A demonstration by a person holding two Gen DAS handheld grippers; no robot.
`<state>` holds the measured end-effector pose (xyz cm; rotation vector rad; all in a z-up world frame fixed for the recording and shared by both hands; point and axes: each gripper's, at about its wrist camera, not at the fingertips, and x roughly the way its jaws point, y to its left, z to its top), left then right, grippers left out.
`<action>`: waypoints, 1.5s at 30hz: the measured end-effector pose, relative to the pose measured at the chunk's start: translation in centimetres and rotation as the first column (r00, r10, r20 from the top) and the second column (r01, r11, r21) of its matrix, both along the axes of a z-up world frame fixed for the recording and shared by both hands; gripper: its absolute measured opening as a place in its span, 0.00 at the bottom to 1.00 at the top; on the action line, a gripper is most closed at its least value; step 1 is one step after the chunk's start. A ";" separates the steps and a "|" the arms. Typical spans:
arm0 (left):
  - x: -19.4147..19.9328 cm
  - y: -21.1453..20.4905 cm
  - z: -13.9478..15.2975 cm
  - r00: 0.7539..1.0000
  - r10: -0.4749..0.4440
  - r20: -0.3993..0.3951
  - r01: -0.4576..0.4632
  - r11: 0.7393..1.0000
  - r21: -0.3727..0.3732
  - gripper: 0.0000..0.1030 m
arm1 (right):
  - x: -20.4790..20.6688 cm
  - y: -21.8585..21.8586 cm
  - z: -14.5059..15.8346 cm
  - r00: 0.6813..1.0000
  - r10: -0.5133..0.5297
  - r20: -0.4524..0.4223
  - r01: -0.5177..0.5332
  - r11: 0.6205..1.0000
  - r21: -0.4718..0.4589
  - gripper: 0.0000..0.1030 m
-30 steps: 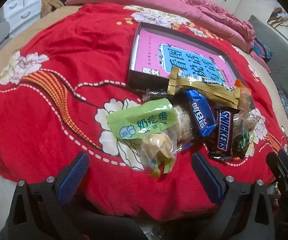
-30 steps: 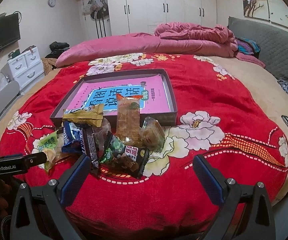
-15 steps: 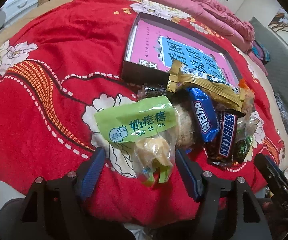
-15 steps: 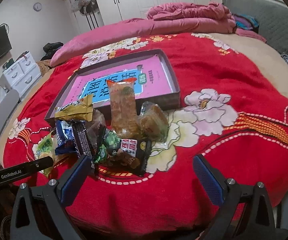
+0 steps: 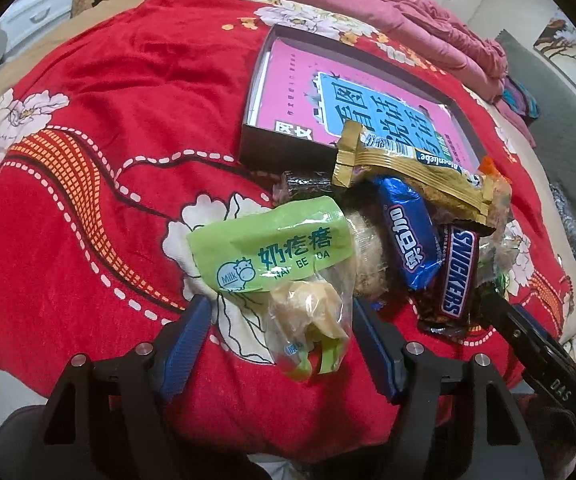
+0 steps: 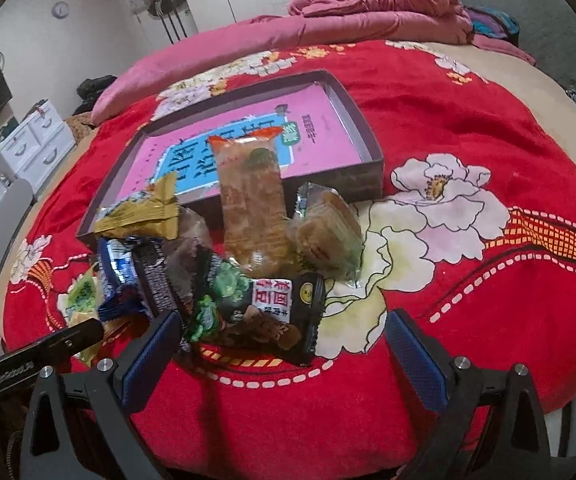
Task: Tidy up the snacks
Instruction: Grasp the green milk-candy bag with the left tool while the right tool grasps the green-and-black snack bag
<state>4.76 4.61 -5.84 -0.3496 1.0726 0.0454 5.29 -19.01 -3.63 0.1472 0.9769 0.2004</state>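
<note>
Several snacks heaped on the red floral blanket (image 5: 108, 128) near the bed's front edge, just before the dark tray (image 5: 264, 140): green milk-candy bag (image 5: 272, 256), blue Oreo pack (image 5: 408, 236), Snickers bar (image 5: 458, 272), gold wafer pack (image 5: 412, 168), black nut packet (image 6: 272, 312). Left gripper (image 5: 278, 344) fingers (image 5: 186, 344) narrowed around the green bag's clear lower end, contact unclear. Right gripper (image 6: 284, 356) fingers (image 6: 150, 356) spread wide before the black packet, holding nothing
</note>
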 end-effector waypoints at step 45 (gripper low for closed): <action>-1.8 1.9 1.9 0.996 -0.014 0.092 0.030 0.984 -0.176 0.35 | -1.8 -1.6 2.4 0.994 0.073 0.086 -0.081 0.993 0.089 0.58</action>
